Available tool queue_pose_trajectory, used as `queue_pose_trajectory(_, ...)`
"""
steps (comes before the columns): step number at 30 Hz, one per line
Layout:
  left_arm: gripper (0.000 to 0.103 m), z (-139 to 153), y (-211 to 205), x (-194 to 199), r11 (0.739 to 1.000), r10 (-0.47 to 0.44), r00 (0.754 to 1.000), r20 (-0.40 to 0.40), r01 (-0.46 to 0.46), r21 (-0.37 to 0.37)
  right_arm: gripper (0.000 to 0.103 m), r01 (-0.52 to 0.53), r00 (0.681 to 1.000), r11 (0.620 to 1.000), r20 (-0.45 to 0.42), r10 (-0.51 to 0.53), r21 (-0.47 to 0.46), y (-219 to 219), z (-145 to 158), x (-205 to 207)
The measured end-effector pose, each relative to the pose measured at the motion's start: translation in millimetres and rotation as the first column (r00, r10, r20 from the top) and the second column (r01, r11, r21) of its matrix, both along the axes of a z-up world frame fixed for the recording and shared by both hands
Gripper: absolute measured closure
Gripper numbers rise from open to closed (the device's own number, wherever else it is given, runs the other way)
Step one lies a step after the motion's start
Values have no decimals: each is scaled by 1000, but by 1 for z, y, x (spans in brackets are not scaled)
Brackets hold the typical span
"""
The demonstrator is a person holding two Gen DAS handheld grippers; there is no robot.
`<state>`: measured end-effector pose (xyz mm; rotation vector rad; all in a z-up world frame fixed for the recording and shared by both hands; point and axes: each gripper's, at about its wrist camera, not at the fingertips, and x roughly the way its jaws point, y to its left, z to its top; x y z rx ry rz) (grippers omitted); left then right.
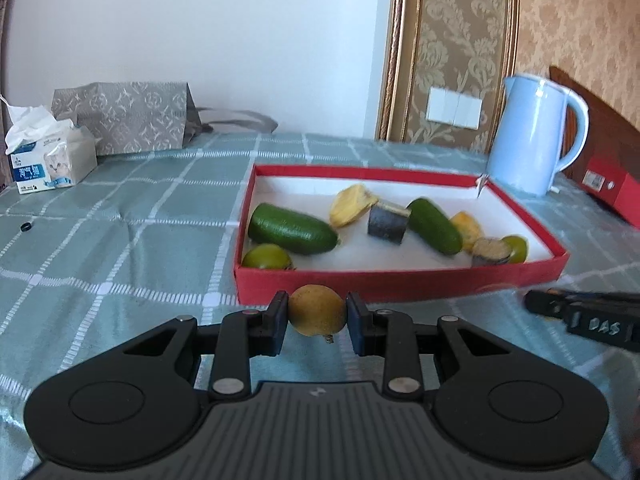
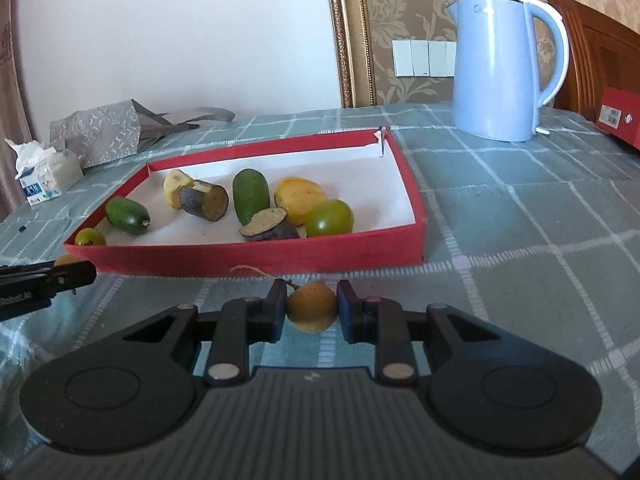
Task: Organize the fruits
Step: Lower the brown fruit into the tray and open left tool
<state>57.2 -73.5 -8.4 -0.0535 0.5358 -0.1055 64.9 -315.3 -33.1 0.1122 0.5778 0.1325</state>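
Note:
My left gripper (image 1: 317, 312) is shut on a small round yellow-brown fruit (image 1: 317, 310), just in front of the red box (image 1: 360, 280). My right gripper (image 2: 311, 307) is shut on a second yellow-brown fruit (image 2: 311, 307) with a thin stem, also just in front of the red box (image 2: 280, 256). The box holds green cucumber-like fruits (image 1: 294, 229), yellow pieces (image 1: 352, 205), dark cut pieces (image 1: 388, 222) and green round fruits (image 1: 267, 257). The right gripper's tip shows at the right of the left wrist view (image 1: 580, 316); the left gripper's tip shows at the left of the right wrist view (image 2: 48, 280).
A light-blue kettle (image 2: 500, 64) stands behind the box at the right. A tissue box (image 1: 48, 156) and a patterned paper bag (image 1: 124, 116) sit at the back left. A second red box (image 1: 608, 192) lies at the far right. A checked green cloth (image 2: 520, 240) covers the table.

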Motion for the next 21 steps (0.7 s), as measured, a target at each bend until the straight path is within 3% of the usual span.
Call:
queue_pose_trajectory(9, 73, 25, -32, 30, 999, -40, 998, 52, 39, 39, 78, -6, 1000, 1000, 3, 6, 27, -3, 0, -1)
queue_pose_trajectory(21, 73, 6, -42, 83, 999, -22, 999, -44, 24, 35, 78, -20, 1000, 999, -7, 20, 35, -2, -2, 2)
